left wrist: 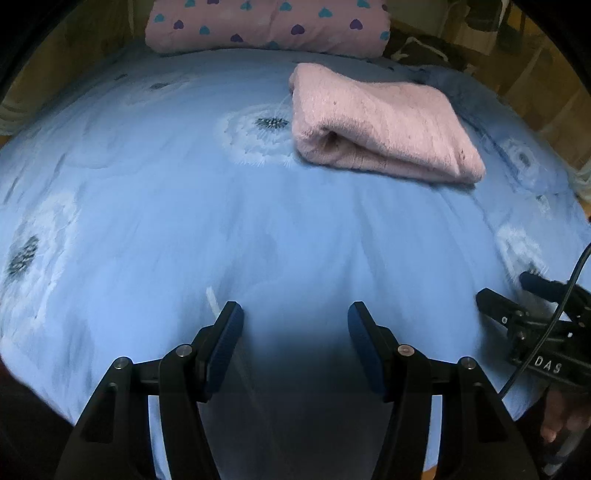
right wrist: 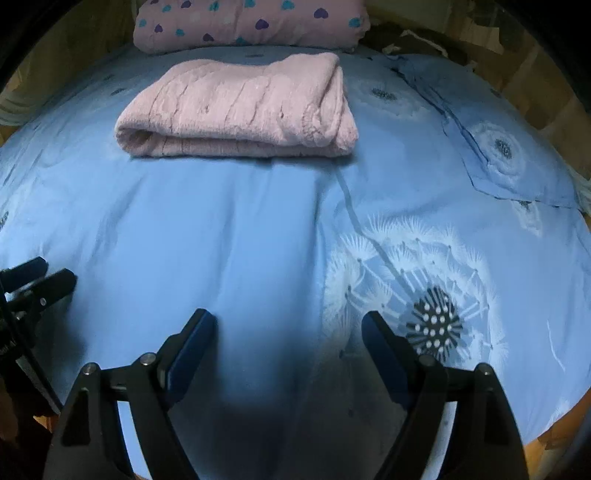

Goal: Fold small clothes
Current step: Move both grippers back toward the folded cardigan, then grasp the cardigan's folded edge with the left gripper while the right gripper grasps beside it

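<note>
Fingers of the left gripper [left wrist: 295, 314] and of the right gripper [right wrist: 288, 325] are spread wide and hold nothing, both hovering above the near part of the bed [right wrist: 240, 229] with its blue dandelion-print cover. Folded into a compact rectangle, the pink knitted garment [right wrist: 240, 107] lies flat on the cover toward the far side, well apart from both grippers. Behind it, at the far edge, rests a pink heart-patterned quilt [right wrist: 251, 22].

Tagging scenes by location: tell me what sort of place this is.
Probably a bedroom: a bed with a blue dandelion-print cover, a rolled heart-print quilt at its far end, and a folded pink knit garment on top.
</note>
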Tool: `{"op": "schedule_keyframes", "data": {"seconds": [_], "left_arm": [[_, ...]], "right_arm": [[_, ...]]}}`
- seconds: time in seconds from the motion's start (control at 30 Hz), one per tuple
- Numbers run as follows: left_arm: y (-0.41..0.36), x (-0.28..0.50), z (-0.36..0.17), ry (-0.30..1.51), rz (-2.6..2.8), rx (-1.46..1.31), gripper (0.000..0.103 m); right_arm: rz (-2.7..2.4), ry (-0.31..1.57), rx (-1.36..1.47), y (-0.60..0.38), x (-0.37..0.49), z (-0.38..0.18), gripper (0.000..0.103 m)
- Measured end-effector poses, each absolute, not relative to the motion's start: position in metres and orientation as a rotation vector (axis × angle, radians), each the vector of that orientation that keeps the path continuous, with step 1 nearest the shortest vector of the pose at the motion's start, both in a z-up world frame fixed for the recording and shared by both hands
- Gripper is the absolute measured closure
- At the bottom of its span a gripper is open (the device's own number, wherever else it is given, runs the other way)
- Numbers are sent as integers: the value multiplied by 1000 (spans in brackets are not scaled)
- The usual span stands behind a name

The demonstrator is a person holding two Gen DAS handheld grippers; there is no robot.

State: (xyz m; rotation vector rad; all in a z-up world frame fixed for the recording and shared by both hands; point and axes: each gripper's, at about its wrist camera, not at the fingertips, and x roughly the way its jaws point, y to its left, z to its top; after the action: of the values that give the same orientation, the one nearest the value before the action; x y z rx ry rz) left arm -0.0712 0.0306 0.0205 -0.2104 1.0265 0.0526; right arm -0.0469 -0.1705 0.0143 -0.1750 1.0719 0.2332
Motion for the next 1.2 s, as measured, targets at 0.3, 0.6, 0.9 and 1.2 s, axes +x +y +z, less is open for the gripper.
{"op": "schedule_keyframes", "data": {"seconds": [0.3, 0.6, 0.9, 1.2], "left_arm": [[124, 43, 54, 889, -126, -652, 58], [135, 203, -5, 1035, -334, -875, 53], [95, 230, 33, 797, -437, -502, 100], [128, 231, 3, 935, -267, -663, 76]], "right_arm": [[273, 1034, 263, -242, 81, 51, 3], [422, 1019, 402, -234, 220, 18, 3], [640, 860, 551, -214, 264, 12, 70], [374, 953, 383, -217, 283, 10, 18]]}}
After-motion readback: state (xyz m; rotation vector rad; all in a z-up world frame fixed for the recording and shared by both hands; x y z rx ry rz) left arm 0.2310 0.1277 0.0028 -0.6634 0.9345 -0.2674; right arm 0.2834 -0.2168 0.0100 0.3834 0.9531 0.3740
